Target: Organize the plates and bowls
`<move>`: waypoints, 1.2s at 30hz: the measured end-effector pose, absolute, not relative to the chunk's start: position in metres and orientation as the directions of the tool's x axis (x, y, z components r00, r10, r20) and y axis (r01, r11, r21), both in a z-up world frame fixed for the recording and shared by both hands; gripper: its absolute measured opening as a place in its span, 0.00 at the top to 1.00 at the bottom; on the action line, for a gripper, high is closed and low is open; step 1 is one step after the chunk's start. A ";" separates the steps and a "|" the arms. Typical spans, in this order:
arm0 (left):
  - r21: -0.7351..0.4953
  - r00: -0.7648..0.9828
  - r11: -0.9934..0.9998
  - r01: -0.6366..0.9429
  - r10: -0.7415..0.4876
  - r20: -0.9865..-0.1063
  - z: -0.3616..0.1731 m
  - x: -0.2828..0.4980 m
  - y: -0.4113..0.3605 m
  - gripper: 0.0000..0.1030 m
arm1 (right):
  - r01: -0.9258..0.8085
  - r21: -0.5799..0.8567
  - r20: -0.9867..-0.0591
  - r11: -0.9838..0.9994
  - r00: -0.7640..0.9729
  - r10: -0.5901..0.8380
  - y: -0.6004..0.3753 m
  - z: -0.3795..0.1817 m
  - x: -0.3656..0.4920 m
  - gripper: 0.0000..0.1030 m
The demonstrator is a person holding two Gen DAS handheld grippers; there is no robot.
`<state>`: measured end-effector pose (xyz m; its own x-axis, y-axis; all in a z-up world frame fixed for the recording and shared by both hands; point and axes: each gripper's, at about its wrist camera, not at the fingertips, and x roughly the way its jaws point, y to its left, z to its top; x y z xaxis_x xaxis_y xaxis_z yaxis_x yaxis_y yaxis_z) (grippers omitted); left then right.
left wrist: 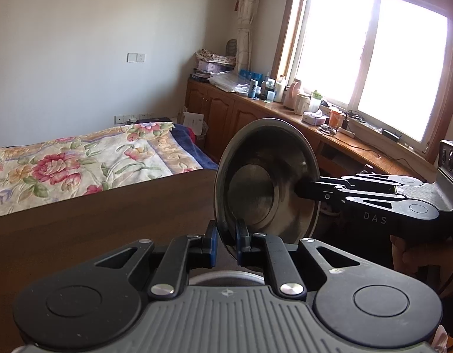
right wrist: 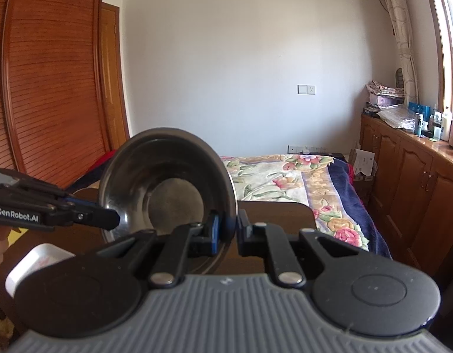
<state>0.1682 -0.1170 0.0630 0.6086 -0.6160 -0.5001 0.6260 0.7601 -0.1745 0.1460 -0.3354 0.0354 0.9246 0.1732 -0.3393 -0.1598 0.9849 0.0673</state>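
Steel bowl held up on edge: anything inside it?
The steel bowl looks empty in the right wrist view. The right tool covers part of its lower rim, so that bit stays unseen.

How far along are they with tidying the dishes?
Nothing looks finished from here. In hand: a metal bowl, held on edge above the table, rim pinched by left tongs and right tongs. Left: setting it down; a white dish waits nearby.
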 end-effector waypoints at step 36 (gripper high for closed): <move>-0.244 0.601 0.794 0.557 -0.588 -0.540 -0.001 0.112 -0.077 0.87 | -0.213 0.161 -0.426 0.964 0.866 0.263 -0.292 -0.018 0.109 0.86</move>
<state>0.1123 -0.0771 -0.0006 0.6015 -0.5883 -0.5405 0.5571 0.7938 -0.2441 0.1094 -0.2918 -0.0178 0.8658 0.2625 -0.4260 -0.2128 0.9637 0.1614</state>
